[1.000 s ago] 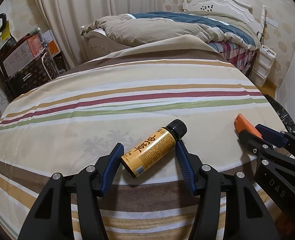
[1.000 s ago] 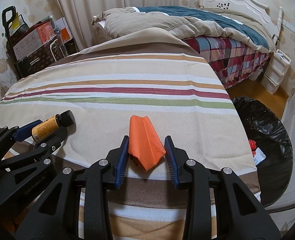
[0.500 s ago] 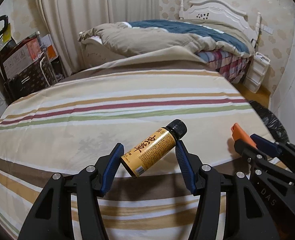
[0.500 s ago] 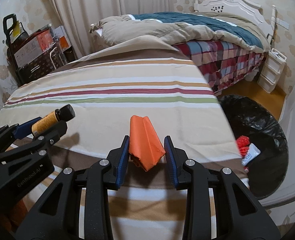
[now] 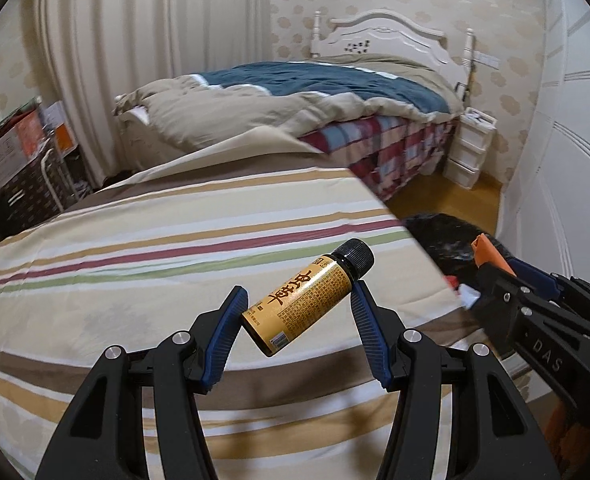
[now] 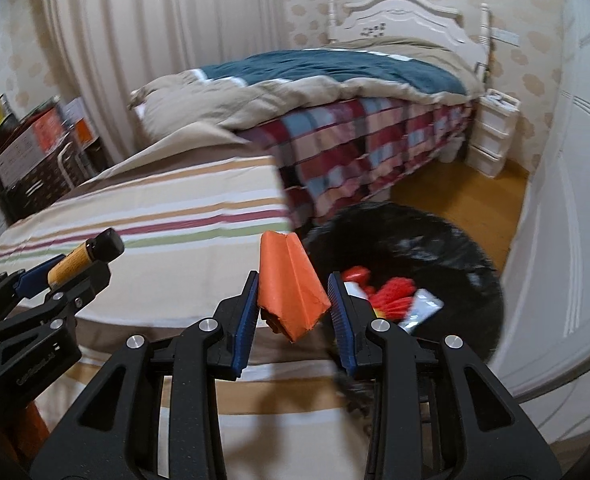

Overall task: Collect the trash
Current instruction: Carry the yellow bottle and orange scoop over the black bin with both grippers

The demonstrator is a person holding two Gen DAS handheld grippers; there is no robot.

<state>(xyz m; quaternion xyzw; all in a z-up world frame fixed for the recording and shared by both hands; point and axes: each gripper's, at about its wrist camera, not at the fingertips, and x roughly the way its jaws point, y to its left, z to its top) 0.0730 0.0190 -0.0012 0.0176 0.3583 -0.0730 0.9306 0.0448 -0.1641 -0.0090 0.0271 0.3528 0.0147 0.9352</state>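
The bottle [image 5: 309, 299] is amber-yellow with a black cap; the folded paper [image 6: 291, 289] is orange. Cream cloth [image 5: 155, 264] bears tan, maroon and green stripes. The bin bag [image 6: 455, 256] is black.

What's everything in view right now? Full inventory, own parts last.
bottle: 1, amber label, black cap, held above striped cover
folded orange paper: 1, orange, held near the bin
trash bin: 1, black liner, floor beside striped surface; red and white trash inside
striped cover: 1, cream with coloured stripes, foreground
bed: 1, white headboard, teal and beige duvet, plaid sheet, behind
drawer unit: 1, white, beside bed
curtain: 1, cream, back wall
left hand-held gripper: 1, black, blue pads, grips bottle
right hand-held gripper: 1, black, blue pads, grips paper
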